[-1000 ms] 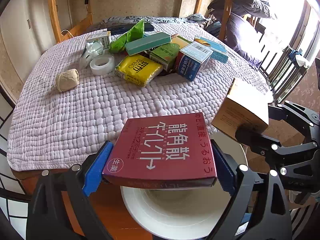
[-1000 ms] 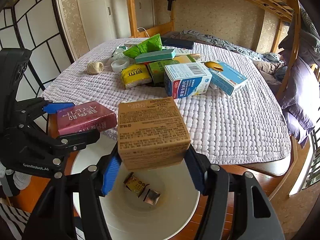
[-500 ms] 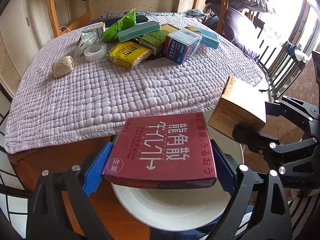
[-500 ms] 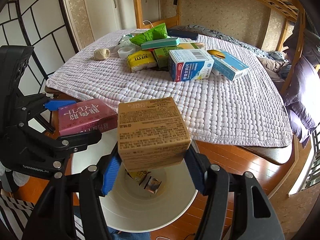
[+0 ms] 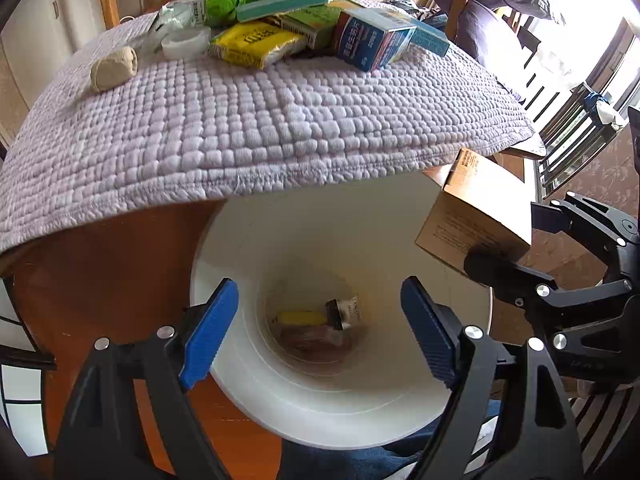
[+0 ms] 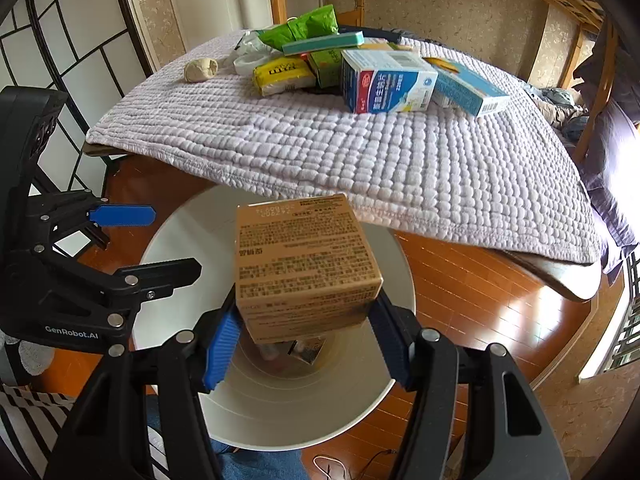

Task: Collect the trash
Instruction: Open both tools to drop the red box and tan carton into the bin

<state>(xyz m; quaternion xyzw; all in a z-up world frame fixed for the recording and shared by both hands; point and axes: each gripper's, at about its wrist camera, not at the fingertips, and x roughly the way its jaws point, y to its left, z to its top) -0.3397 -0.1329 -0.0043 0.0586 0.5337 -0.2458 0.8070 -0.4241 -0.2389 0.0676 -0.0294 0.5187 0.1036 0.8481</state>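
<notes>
White plastic fills the space below both claws: the waste bin (image 5: 240, 380) sits directly under the left gripper (image 5: 318, 330), whose blue pads stand wide with nothing between them. The dark red box it carried a moment ago is gone from its jaws, which have just narrowed a little; it has most likely dropped into the bin, where only small wrappers (image 5: 320, 320) show clearly. Beside it, the right gripper (image 6: 306, 338) stays clamped on the brown cardboard box (image 6: 304, 264), poised above the bin's mouth. One item binned, one awaiting release.
</notes>
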